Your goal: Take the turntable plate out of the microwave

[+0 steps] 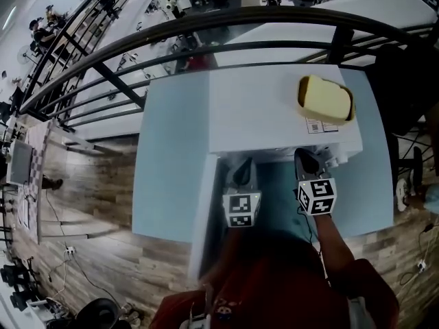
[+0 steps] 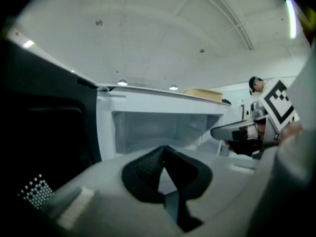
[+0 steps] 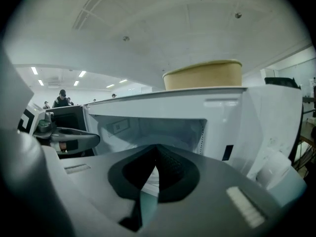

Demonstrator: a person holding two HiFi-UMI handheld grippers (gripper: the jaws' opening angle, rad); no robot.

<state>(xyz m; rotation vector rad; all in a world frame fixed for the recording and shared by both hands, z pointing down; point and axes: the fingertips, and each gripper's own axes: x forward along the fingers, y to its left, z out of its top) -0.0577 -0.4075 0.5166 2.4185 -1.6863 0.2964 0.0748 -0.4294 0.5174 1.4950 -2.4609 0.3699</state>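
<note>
The white microwave [image 1: 274, 101] stands open, its door [image 1: 203, 214] swung out to the left. Both grippers are held side by side in front of its cavity [image 2: 163, 125], pointing into it. My left gripper [image 2: 164, 150] is shut with nothing between its jaws, and so is my right gripper [image 3: 157, 150]. From the head view, the left gripper [image 1: 243, 171] and right gripper [image 1: 306, 160] sit at the cavity's mouth. A pale rounded shape on the cavity floor [image 3: 148, 138] may be the turntable plate, but the jaws hide most of it.
A tan round container [image 1: 326, 100] sits on the microwave's top at the right. The dark door [image 2: 44, 132] fills the left of the left gripper view. The microwave's side panel [image 3: 269, 127] is right of the cavity. A black railing [image 1: 206, 36] runs behind the table [image 1: 164, 184].
</note>
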